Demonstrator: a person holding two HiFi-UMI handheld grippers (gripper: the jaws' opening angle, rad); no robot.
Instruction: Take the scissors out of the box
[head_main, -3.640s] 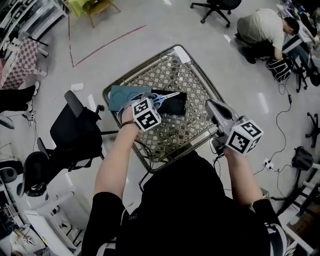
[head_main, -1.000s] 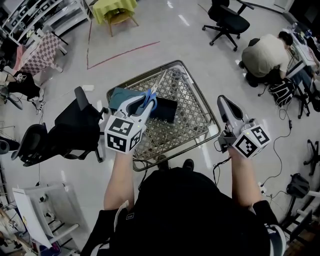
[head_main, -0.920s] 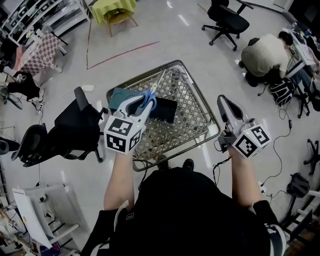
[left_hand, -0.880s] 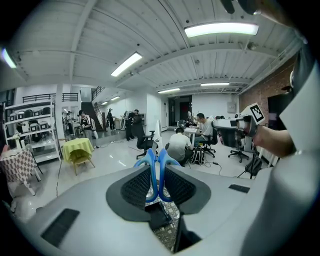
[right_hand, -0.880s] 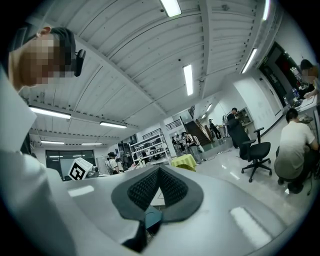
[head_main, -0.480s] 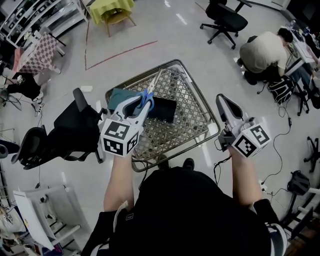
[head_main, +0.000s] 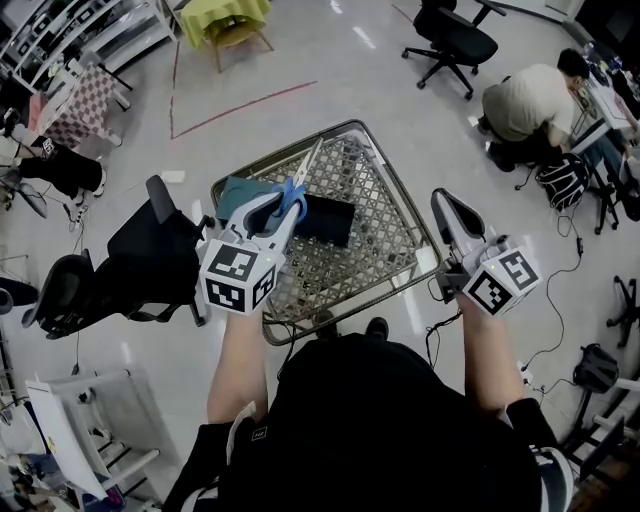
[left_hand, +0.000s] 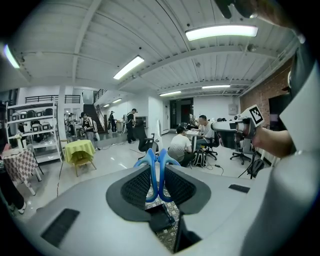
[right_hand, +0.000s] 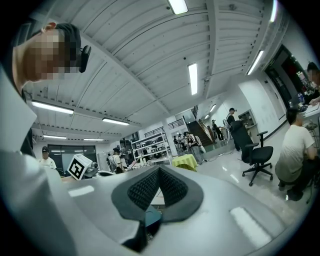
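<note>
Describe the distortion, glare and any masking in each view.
Head view: mild wide-angle bend, sharp overall, ceiling lights glinting off the glossy floor. Left gripper view: heavy fisheye, black corners, the ceiling lamp blown out, the scissors crisp between the jaws. Right gripper view: same fisheye and dark corners, plus a mosaic patch laid over a face at upper left.

Text: none readable anywhere.
Left cube: black-and-white square markers only, no letters or numbers.
Right cube: same kind of markers, no letters or numbers.
</note>
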